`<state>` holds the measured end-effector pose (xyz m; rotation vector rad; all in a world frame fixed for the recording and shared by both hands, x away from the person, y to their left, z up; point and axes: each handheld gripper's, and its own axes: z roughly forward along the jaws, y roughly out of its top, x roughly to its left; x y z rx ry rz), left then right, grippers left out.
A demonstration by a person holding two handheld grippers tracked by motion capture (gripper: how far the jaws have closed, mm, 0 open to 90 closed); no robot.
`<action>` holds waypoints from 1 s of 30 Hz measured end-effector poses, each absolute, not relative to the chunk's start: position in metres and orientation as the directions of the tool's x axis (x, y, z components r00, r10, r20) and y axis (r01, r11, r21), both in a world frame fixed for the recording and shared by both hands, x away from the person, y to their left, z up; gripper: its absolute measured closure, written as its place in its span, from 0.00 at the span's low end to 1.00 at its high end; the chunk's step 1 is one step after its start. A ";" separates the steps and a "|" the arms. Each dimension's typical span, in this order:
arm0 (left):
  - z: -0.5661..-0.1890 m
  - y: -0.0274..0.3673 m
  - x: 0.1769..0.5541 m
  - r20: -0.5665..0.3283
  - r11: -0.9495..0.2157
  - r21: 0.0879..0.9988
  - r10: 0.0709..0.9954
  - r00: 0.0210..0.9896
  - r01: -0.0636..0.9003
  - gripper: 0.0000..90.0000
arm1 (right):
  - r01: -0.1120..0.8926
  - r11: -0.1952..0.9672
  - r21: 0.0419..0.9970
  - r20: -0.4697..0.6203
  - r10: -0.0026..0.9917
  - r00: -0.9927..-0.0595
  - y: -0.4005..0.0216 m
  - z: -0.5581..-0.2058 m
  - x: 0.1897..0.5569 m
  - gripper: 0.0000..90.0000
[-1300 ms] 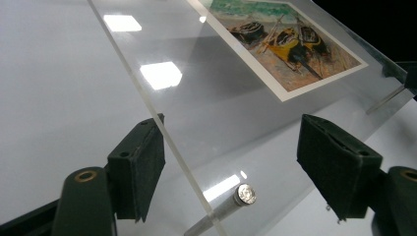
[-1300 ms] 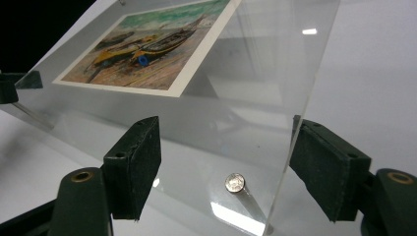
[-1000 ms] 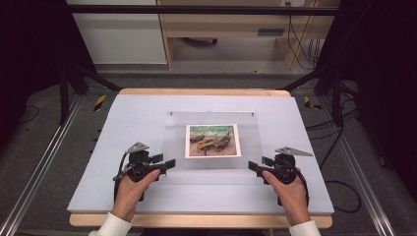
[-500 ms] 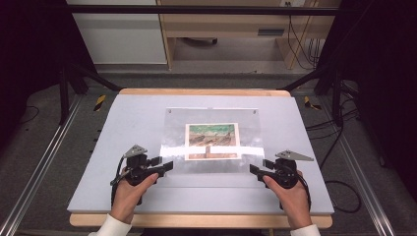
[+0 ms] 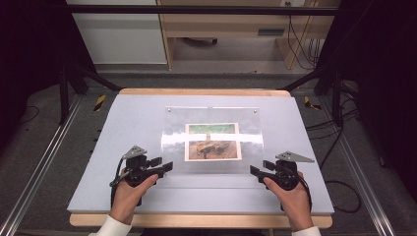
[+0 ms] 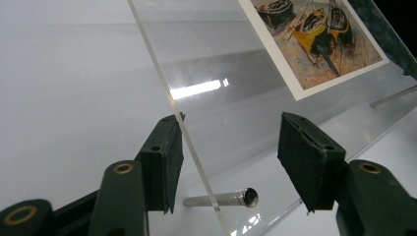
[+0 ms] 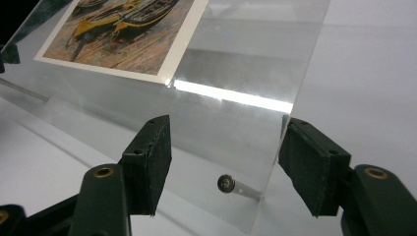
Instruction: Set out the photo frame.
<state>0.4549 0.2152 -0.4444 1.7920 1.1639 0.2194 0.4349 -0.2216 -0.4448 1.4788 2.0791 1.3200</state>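
A clear acrylic panel [image 5: 246,123] carrying a picture of boats [image 5: 212,141] stands tilted in the middle of the white table, its near edge raised. My left gripper [image 5: 164,164] is at the panel's near left corner. In the left gripper view the panel [image 6: 236,73] runs between the jaws; one pad [image 6: 167,162] touches it, the other stands apart, and the jaws have just been closing. My right gripper [image 5: 255,169] straddles the near right corner [image 7: 265,196] with gaps on both sides, its jaws also closing lately. A metal pin [image 6: 221,199] sticks through each corner.
The white table top [image 5: 123,128] has a wooden rim at front and back. A pale cabinet [image 5: 128,39] and a wooden desk [image 5: 231,24] stand behind it. Metal rails [image 5: 44,157] and cables [image 5: 339,196] lie on the floor at both sides.
The panel has tipped up at its near edge, so the picture now faces the camera more and looks larger. Both hands have drawn slightly nearer the front edge, and both jaw gaps have narrowed.
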 end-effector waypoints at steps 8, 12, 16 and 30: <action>-0.444 0.216 0.454 -0.322 -0.092 0.786 0.783 0.532 0.611 0.49 | 0.606 0.074 0.792 0.261 0.857 -0.445 -0.221 -0.444 0.433 0.42; -0.444 0.216 0.453 -0.317 -0.096 0.786 0.785 0.532 0.610 0.49 | 0.601 0.080 0.795 0.253 0.856 -0.450 -0.222 -0.444 0.431 0.43; -0.444 0.216 0.452 -0.316 -0.098 0.787 0.784 0.534 0.609 0.50 | 0.602 0.087 0.794 0.247 0.858 -0.450 -0.221 -0.444 0.429 0.43; -0.443 0.216 0.445 -0.303 -0.099 0.792 0.793 0.529 0.602 0.54 | 0.587 0.113 0.801 0.212 0.865 -0.456 -0.220 -0.444 0.421 0.47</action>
